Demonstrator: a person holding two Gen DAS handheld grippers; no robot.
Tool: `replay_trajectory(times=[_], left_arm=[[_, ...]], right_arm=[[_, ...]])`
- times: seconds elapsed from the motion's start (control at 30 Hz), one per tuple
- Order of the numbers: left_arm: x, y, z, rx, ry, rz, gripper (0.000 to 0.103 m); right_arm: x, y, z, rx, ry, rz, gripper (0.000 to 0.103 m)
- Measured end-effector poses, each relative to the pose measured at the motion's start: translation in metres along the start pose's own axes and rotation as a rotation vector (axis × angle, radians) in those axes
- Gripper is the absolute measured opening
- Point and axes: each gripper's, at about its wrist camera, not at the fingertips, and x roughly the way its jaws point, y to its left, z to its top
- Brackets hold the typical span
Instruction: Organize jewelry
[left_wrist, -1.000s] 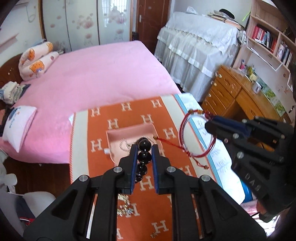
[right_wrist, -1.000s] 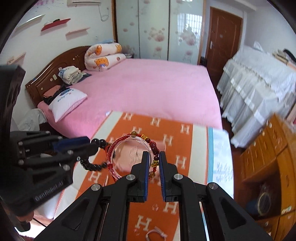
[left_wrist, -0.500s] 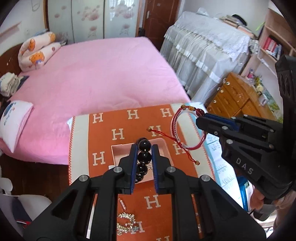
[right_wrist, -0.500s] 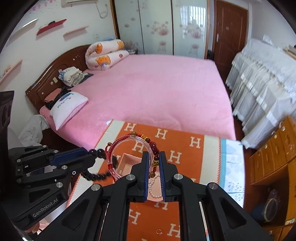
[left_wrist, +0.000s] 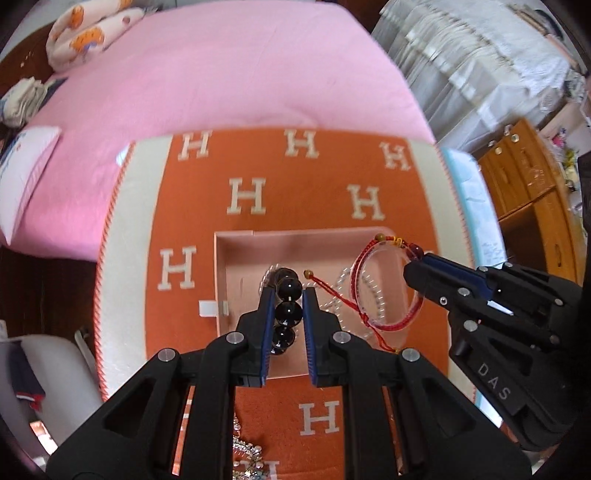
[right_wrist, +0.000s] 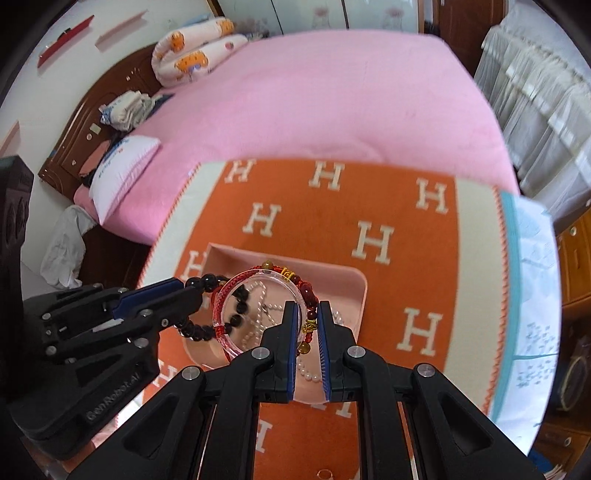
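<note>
Both grippers have dropped closer over the pink tray (left_wrist: 236, 240) than a second ago; the left gripper (left_wrist: 288, 295) pinches a black bead bracelet (left_wrist: 286, 312), the right gripper (right_wrist: 306, 314) a red cord bracelet (right_wrist: 258, 284) above the pearls (right_wrist: 266, 310). Placing is under way; releasing inside the tray likely comes next.

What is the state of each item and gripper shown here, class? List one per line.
Left gripper: shut on the black bead bracelet, over the box.
Right gripper: shut on the red bracelet, over the box.
Pink box: open, lying on the orange cloth.
Pearl necklace: lying inside the box.
</note>
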Motion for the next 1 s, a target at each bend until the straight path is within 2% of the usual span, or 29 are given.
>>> replay_trajectory(times=[0.17, 0.23, 0.3, 0.33, 0.4, 0.73, 1.0], left_arm=[[0.026, 0.001, -0.001, -0.016, 0.042, 0.005, 0.013], [0.027, 0.002, -0.003, -0.035, 0.073, -0.027, 0.023], [0.025, 0.004, -0.006, -0.048, 0.066, -0.038, 0.049], [0.020, 0.004, -0.007, -0.050, 0.055, -0.032, 0.051], [0.014, 0.005, -0.009, -0.050, 0.037, -0.039, 0.052], [-0.012, 0.015, -0.020, -0.060, -0.018, -0.037, 0.052], [-0.034, 0.019, -0.036, -0.043, -0.050, -0.042, 0.052]], right_arm=[[0.037, -0.012, -0.008, 0.006, 0.049, 0.038, 0.010], [0.045, -0.016, -0.008, 0.005, 0.066, 0.057, 0.013], [0.051, -0.019, -0.008, 0.019, 0.085, 0.077, 0.025], [0.053, -0.022, -0.008, 0.029, 0.085, 0.077, 0.027], [0.053, -0.026, -0.008, 0.040, 0.081, 0.081, 0.034], [0.029, -0.030, -0.016, 0.057, 0.055, 0.073, 0.034], [0.002, -0.019, -0.038, 0.069, 0.034, 0.055, 0.034]])
